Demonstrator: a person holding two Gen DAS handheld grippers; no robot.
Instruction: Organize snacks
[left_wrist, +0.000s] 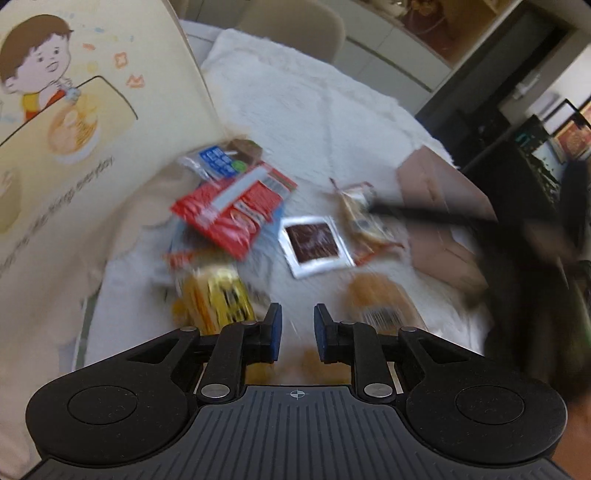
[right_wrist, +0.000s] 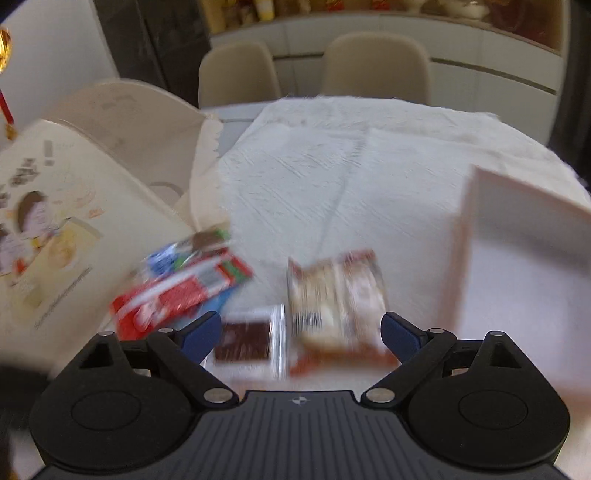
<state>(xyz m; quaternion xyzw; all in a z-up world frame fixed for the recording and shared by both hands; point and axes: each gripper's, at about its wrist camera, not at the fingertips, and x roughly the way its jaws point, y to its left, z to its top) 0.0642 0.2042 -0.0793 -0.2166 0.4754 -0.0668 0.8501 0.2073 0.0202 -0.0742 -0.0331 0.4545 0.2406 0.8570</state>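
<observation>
Since both views are motion-blurred, a grab now risks pinching two packets: the right claw (right_wrist: 301, 332), jaws wide apart, straddles both the brown square silver-edged sachet (right_wrist: 245, 341) and the beige-and-red biscuit wrapper (right_wrist: 336, 295) on the white fuzzy-clothed tabletop (right_wrist: 332, 166). Left claw (left_wrist: 297, 328), jaws narrowly apart, holds nothing. Red foil packet (right_wrist: 177, 295) sits left against the cartoon-printed cream bag (right_wrist: 55, 229); white open box (right_wrist: 517, 266) right.
</observation>
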